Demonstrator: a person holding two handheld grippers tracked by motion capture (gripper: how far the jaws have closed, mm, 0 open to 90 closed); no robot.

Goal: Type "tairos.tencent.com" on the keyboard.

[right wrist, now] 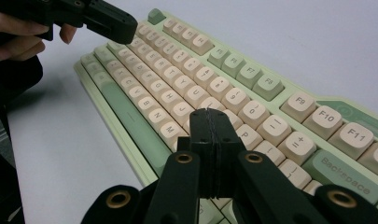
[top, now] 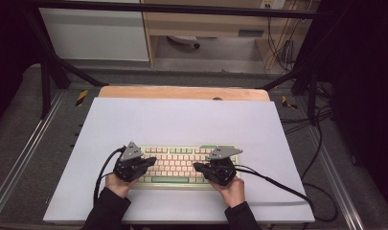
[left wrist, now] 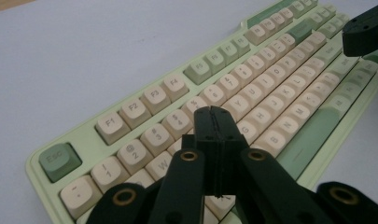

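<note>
A: Which step is in hand, do you think?

B: Typing, I judge. Both grippers hang over the keyboard [top: 182, 164], which lies in the lower middle of the high view. The left gripper [top: 152, 160] has its jaws pressed together with nothing between them, above the upper letter rows. The right gripper [top: 197, 166] is closed the same way, also empty, above the keys near P.

A: And the next move?

B: It calls for one closed tip to come straight down on a single key, without touching its neighbours.

A: What about the surface?

B: A white sheet [top: 182, 120] covers the wooden table [top: 182, 92]. At the top of the frame I see a grey floor [top: 206, 64] and wooden furniture [top: 206, 24]; cables [top: 282, 48] hang at the upper right.
</note>
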